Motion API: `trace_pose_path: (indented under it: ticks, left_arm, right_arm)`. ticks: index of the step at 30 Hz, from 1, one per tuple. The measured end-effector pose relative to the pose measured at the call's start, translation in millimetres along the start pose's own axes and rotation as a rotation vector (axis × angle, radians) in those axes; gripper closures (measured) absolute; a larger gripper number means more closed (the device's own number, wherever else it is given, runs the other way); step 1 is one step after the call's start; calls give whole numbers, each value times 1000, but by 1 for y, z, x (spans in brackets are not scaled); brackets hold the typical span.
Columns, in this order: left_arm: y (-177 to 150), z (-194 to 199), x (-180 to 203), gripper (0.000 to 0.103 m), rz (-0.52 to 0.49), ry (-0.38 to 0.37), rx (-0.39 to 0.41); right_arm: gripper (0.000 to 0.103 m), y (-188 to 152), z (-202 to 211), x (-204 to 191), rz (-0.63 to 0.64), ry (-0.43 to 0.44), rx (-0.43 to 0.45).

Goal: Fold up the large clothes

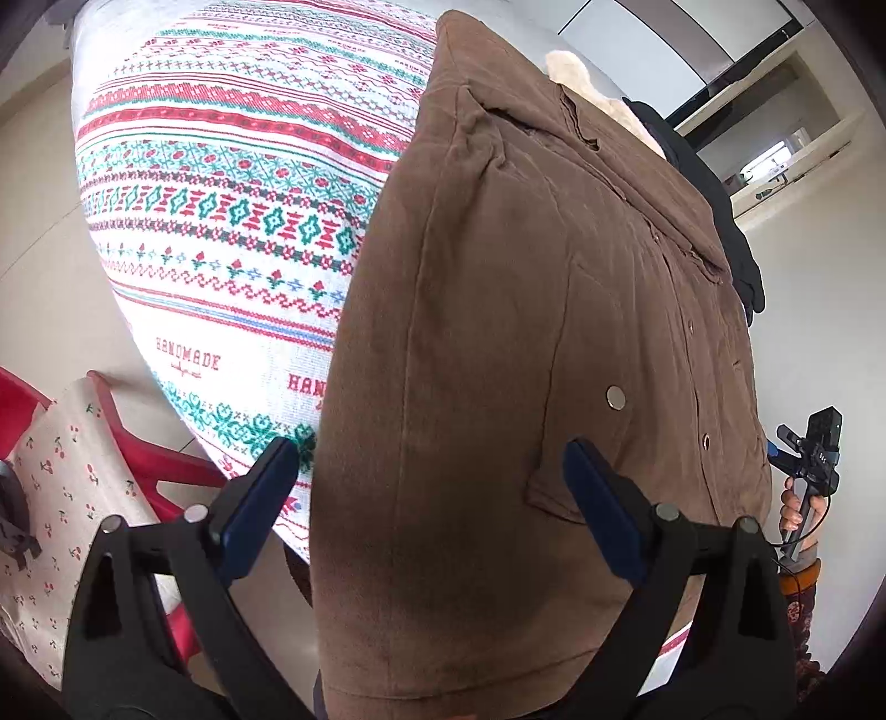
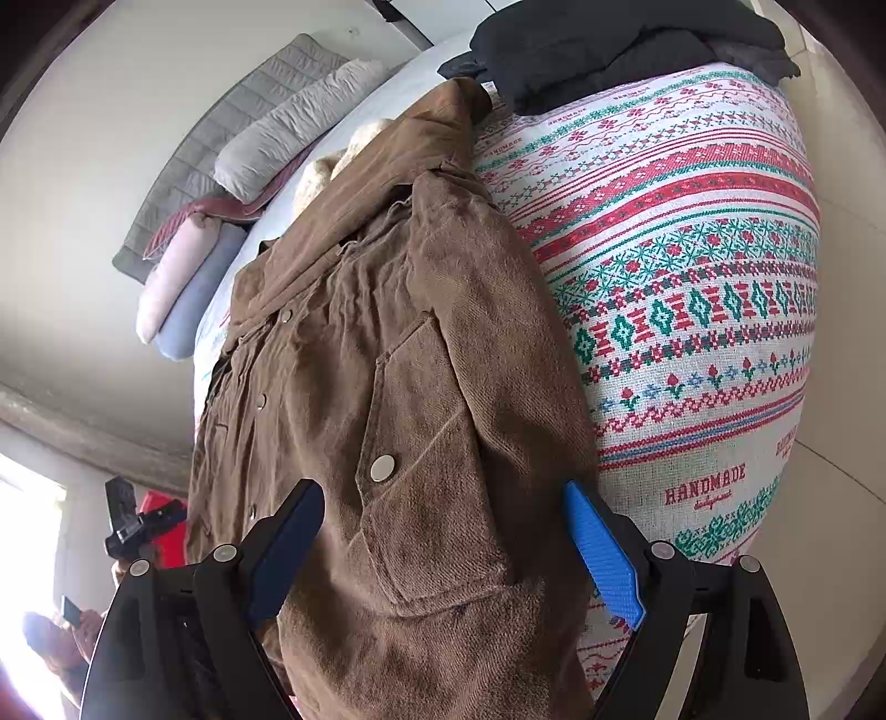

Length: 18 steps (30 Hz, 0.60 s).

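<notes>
A brown corduroy jacket [image 1: 526, 332] lies spread front-up on a bed with a red-and-green patterned cover [image 1: 232, 210]. Its snap buttons run down the front, and a flap pocket [image 2: 421, 471] faces up. My left gripper [image 1: 432, 448] hovers open over the jacket's lower part near its left side edge, with nothing pinched. In the right wrist view, my right gripper [image 2: 443, 490] hangs open above the pocket and the folded-in sleeve [image 2: 498, 310], its blue pads clear of the cloth. Cream fleece lining [image 2: 321, 171] shows at the collar.
A red chair [image 1: 144, 448] with a cherry-print cushion [image 1: 61, 498] stands left of the bed. A pile of black clothes [image 2: 609, 50] sits at the bed's far corner. Pillows [image 2: 299, 138] and a grey headboard [image 2: 221, 127] lie beyond. A person's hand [image 1: 794, 509] is at the right.
</notes>
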<state>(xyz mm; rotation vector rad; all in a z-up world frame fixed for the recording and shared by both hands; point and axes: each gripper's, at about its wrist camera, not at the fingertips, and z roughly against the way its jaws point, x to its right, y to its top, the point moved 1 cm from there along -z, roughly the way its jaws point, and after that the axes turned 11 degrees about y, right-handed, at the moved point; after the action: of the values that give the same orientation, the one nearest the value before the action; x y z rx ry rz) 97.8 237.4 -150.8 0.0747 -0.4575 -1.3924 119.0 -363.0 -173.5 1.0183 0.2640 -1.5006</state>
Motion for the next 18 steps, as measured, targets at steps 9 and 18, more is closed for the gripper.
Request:
trace_pose_path:
  ticks: [9, 18]
  left_arm:
    - [-8, -6, 10, 7, -48, -27, 0]
    - [-3, -1, -10, 7, -12, -36, 1]
  right_arm:
    - [14, -14, 3, 0, 3, -7, -23]
    - [14, -28, 12, 3, -37, 20, -24]
